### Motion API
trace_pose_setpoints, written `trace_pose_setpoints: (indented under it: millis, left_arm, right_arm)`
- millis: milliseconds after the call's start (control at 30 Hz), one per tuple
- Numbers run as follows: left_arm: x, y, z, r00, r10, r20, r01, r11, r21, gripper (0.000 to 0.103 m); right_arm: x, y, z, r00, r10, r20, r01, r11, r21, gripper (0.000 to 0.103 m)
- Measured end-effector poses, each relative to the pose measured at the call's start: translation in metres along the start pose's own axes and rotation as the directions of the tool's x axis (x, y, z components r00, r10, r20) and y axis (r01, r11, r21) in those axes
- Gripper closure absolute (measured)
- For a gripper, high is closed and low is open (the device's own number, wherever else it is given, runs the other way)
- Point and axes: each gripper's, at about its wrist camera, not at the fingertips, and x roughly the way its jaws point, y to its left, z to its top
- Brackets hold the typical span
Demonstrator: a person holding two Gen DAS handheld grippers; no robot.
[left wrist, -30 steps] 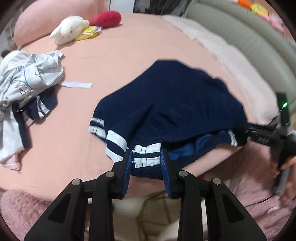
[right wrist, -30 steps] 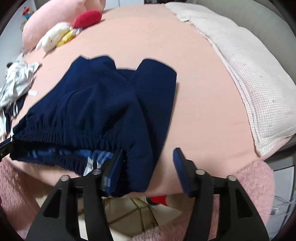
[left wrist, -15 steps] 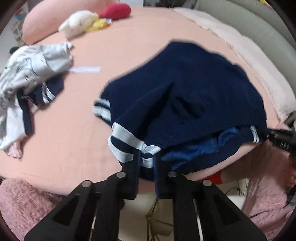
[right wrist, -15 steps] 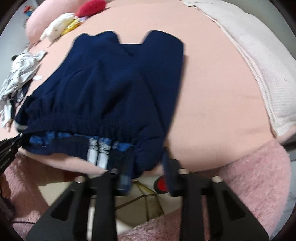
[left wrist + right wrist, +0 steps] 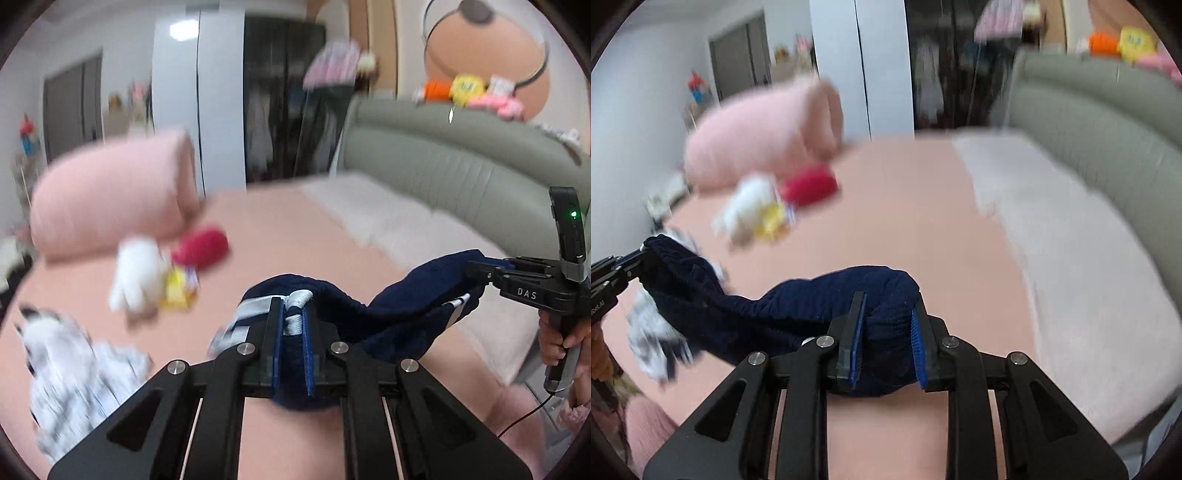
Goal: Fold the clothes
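A: What is gripped, and where?
B: Navy shorts [image 5: 406, 295] are clamped over the bed [image 5: 295, 240] by left hand-held gripper [image 5: 293, 332] and right hand-held gripper [image 5: 886, 339].
A: Any writing?
B: "DAS" is read on the right one.

- Navy shorts [image 5: 399, 306] no longer spread flat on the pink bed [image 5: 295, 236]; now lifted clear of it, slung in a sagging band between both tools.
- Left hand-held gripper [image 5: 293, 317], a second ago parted around the white-striped hem, now clamped tight on it, cloth bunched between the pads.
- Right hand-held gripper [image 5: 886, 332], earlier wide at the waistband corner, now pinched on a thick wad of navy fabric.
- Both views tipped upward: headboard [image 5: 461, 162], wardrobe [image 5: 280, 110] and round mirror [image 5: 484, 55] now visible, previously mostly mattress.
- Background now smeared with motion blur, sharper before.
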Motion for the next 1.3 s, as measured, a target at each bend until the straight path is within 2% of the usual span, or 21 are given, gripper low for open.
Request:
trace_pose_setpoints:
  millis: [100,133,200,267,367,433,500,567,600,667,700,833,867,900,1000,1067,1133,1167,1200,1233,1300]
  left_arm:
    - [-0.011,0.011,-0.012,1.0,-0.007,-0.003,0.006,0.999,-0.038,0.093]
    - [-0.008,0.013,-0.024,0.999,-0.021,-0.028,0.019,0.998,-0.057,0.093]
    - [0.008,0.018,-0.062,0.99,-0.08,-0.117,0.066,0.991,-0.117,0.092]
    - [0.024,0.02,-0.113,0.966,-0.138,-0.22,0.091,0.973,-0.213,0.092]
    - [0.049,0.02,-0.197,0.926,-0.142,-0.35,0.038,0.957,-0.288,0.092]
    - [0.066,0.022,-0.244,0.885,-0.149,-0.442,0.002,0.949,-0.316,0.092]
    - [0.071,0.021,-0.27,0.855,-0.128,-0.502,-0.022,0.959,-0.282,0.092]
    - [0.068,0.022,-0.277,0.854,-0.129,-0.505,-0.015,0.963,-0.271,0.088]
    - [0.066,0.022,-0.277,0.858,-0.126,-0.498,-0.013,0.964,-0.266,0.072]
    - [0.06,0.021,-0.271,0.872,-0.113,-0.477,-0.01,0.969,-0.247,0.049]
    - [0.058,0.019,-0.267,0.879,-0.101,-0.466,-0.009,0.974,-0.227,0.049]
    - [0.051,0.007,-0.251,0.91,-0.035,-0.413,-0.013,0.994,-0.111,0.049]
    - [0.052,0.0,-0.248,0.916,-0.04,-0.398,0.008,0.997,-0.083,0.049]
    - [0.056,-0.009,-0.244,0.915,-0.047,-0.4,0.032,0.998,-0.045,0.049]
    - [0.075,-0.039,-0.24,0.901,-0.049,-0.431,0.098,0.991,0.092,0.049]
    - [0.092,-0.055,-0.244,0.876,-0.049,-0.48,0.146,0.975,0.166,0.049]
    - [0.113,-0.068,-0.25,0.847,-0.009,-0.532,0.158,0.959,0.235,0.049]
    - [0.119,-0.07,-0.252,0.842,0.017,-0.54,0.151,0.953,0.264,0.059]
    - [0.12,-0.07,-0.25,0.845,0.016,-0.534,0.145,0.955,0.259,0.069]
    - [0.118,-0.067,-0.245,0.852,0.005,-0.524,0.141,0.961,0.238,0.071]
    - [0.111,-0.063,-0.236,0.867,-0.011,-0.497,0.128,0.971,0.202,0.088]
  right_arm:
    - [-0.025,0.008,0.005,0.998,0.007,0.057,-0.007,1.0,0.003,0.081]
    - [-0.022,0.015,0.006,0.998,0.012,0.059,-0.013,1.0,0.006,0.081]
    - [-0.024,0.026,-0.02,0.999,0.011,0.031,-0.011,1.0,-0.009,0.08]
    - [-0.028,0.016,-0.05,1.0,-0.011,-0.014,0.01,0.999,-0.038,0.08]
    - [-0.012,-0.002,-0.116,0.987,-0.045,-0.153,0.035,0.997,-0.065,0.08]
    - [0.01,-0.006,-0.161,0.962,-0.042,-0.27,0.026,0.998,-0.062,0.08]
    - [0.035,-0.005,-0.201,0.928,-0.041,-0.371,0.019,0.998,-0.062,0.08]
    - [0.055,-0.011,-0.223,0.91,-0.051,-0.412,0.029,0.998,-0.058,0.08]
    - [0.057,-0.013,-0.232,0.904,-0.051,-0.424,0.035,0.998,-0.045,0.08]
    - [0.058,-0.016,-0.237,0.902,-0.048,-0.429,0.047,0.999,-0.013,0.08]
    - [0.059,-0.018,-0.24,0.901,-0.047,-0.431,0.053,0.999,0.004,0.079]
    - [0.055,-0.021,-0.242,0.914,-0.051,-0.403,0.06,0.998,0.009,0.078]
    - [0.051,-0.019,-0.239,0.919,-0.053,-0.391,0.06,0.998,0.004,0.077]
    - [0.047,-0.017,-0.233,0.924,-0.054,-0.379,0.059,0.998,0.0,0.077]
    - [0.041,-0.011,-0.223,0.93,-0.055,-0.364,0.054,0.998,-0.013,0.076]
    - [0.044,-0.007,-0.221,0.926,-0.062,-0.373,0.057,0.998,-0.025,0.076]
    - [0.046,-0.007,-0.222,0.919,-0.068,-0.387,0.061,0.998,-0.03,0.075]
    - [0.045,-0.009,-0.225,0.914,-0.068,-0.399,0.061,0.998,-0.031,0.072]
    - [0.043,-0.011,-0.229,0.908,-0.07,-0.414,0.065,0.998,-0.027,0.067]
    - [0.042,-0.013,-0.232,0.903,-0.069,-0.425,0.066,0.998,-0.021,0.065]
    - [0.043,-0.016,-0.236,0.895,-0.06,-0.442,0.063,0.998,-0.008,0.062]
